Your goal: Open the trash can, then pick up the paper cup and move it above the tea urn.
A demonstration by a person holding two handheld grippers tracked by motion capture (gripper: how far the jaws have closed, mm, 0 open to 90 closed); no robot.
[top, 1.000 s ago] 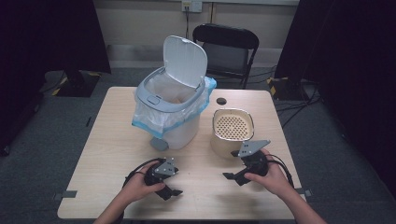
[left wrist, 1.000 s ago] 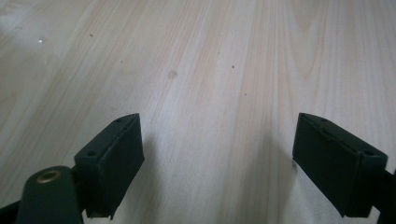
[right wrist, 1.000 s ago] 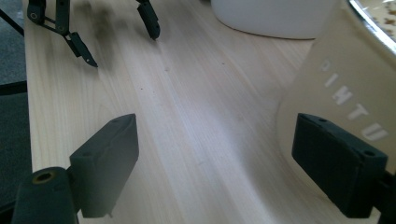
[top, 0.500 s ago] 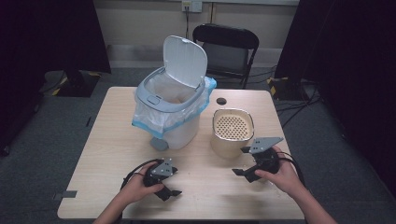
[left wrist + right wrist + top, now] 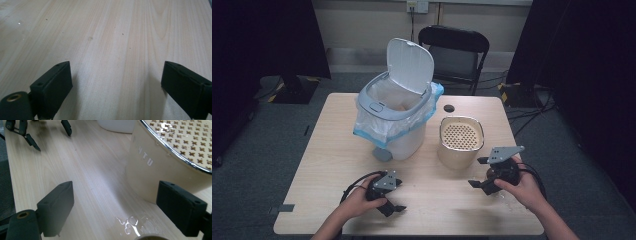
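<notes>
High view first: the person sits at the near edge of the wooden counter (image 5: 337, 150), a gripper in each hand. The left gripper (image 5: 396, 208) lies low on the counter at the near left, well apart from everything else; along its own view its jaws stand wide apart with bare wood grain between them and nothing held. The right gripper (image 5: 479, 172) is at the near right, just beside the cream container (image 5: 460, 145), whose top is a perforated lid with a shiny rim. From the right gripper view that gripper (image 5: 115, 207) is also spread wide and empty, and the container (image 5: 160, 167) fills the upper right, its wall close to the right-hand jaw; whether they touch I cannot tell. A small glossy wet patch (image 5: 130, 223) sits on the wood between the jaws. Further back on the counter stands a white bin (image 5: 394, 117) with its lid tipped up and a blue-edged bag lining it, left of the container.
</notes>
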